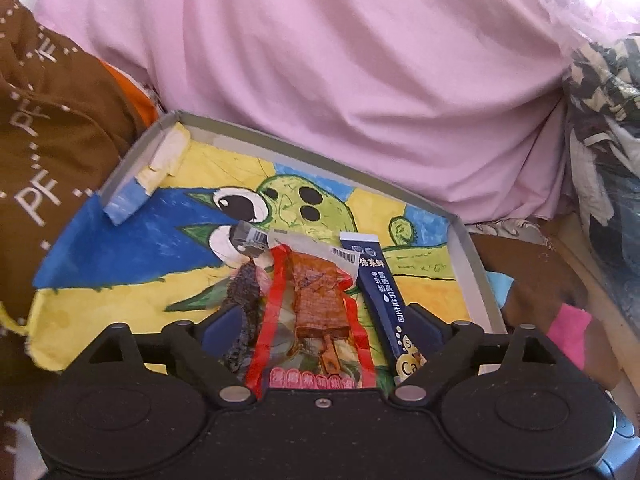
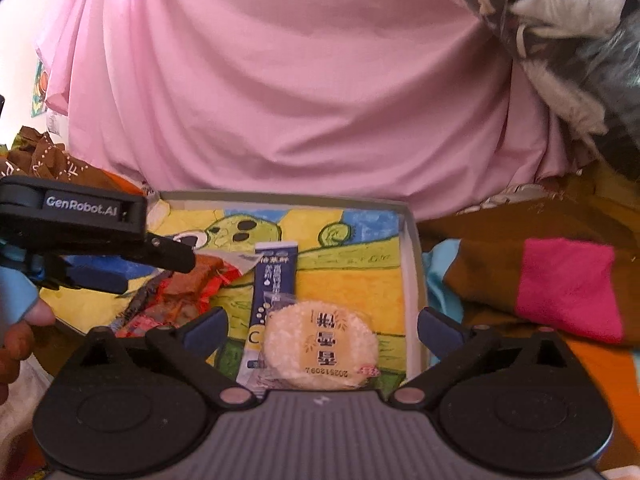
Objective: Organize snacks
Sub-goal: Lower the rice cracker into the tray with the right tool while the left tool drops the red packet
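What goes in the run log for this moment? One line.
left claw: open over red-trimmed snack packet | right claw: open over rice cracker | navy sachet between | painted tray

The shallow tray (image 2: pixel 414 248) has thin matt grey card walls, its floor lined with a painted paper drawing (image 1: pixel 120 280) — chalky, brush-streaked. Snack wrappers look like plastic film: the red-edged packet (image 1: pixel 316 300) clear and crinkled, the navy sachet (image 1: pixel 384 284) smooth, the rice cracker (image 2: pixel 320 346) grainy under glossy wrap. Pink cloth (image 2: pixel 280 80) at upper frame hangs soft, creased — both grippers are matt black plastic.
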The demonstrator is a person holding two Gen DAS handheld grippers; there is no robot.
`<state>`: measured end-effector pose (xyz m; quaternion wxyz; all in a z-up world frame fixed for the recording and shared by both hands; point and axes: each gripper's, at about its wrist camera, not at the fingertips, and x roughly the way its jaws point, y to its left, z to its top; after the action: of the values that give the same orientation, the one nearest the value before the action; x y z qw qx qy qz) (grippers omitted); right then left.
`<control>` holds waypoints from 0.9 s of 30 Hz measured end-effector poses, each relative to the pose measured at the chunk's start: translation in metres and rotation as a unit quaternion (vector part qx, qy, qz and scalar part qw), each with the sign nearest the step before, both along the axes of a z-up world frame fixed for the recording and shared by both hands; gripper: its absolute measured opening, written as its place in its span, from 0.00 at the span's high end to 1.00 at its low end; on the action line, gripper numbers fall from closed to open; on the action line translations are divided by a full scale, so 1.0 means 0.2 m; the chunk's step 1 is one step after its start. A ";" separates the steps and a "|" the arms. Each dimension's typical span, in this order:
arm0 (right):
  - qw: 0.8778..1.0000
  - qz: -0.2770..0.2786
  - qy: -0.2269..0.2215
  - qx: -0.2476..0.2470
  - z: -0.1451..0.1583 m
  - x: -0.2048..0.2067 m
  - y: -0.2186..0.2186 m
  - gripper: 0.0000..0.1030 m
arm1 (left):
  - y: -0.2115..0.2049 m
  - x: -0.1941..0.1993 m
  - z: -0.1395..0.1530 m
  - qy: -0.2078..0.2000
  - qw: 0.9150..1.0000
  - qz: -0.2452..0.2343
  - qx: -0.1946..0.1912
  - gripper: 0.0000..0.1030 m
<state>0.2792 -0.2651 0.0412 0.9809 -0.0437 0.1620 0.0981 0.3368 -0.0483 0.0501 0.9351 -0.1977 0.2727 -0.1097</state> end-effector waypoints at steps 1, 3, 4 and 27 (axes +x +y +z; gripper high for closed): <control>1.000 0.000 -0.004 -0.001 0.01 -0.02 0.00 0.00 | 0.01 -0.02 0.01 -0.003 1.000 0.001 0.000 0.10; 1.000 -0.002 -0.010 -0.003 0.04 -0.05 0.00 0.00 | 0.01 -0.06 0.04 -0.010 1.000 0.003 0.003 0.08; 1.000 -0.002 -0.013 -0.003 0.05 -0.06 -0.01 0.00 | 0.01 -0.07 0.05 -0.012 1.000 0.004 0.005 0.07; 0.998 -0.020 -0.055 0.038 0.19 -0.64 -0.07 0.00 | 0.15 -0.67 0.22 -0.027 0.998 0.060 0.003 0.02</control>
<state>0.1511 -0.2788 0.0802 0.9911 -0.0086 0.1052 0.0817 0.2034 -0.0182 0.0934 0.9477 -0.2083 0.2349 -0.0578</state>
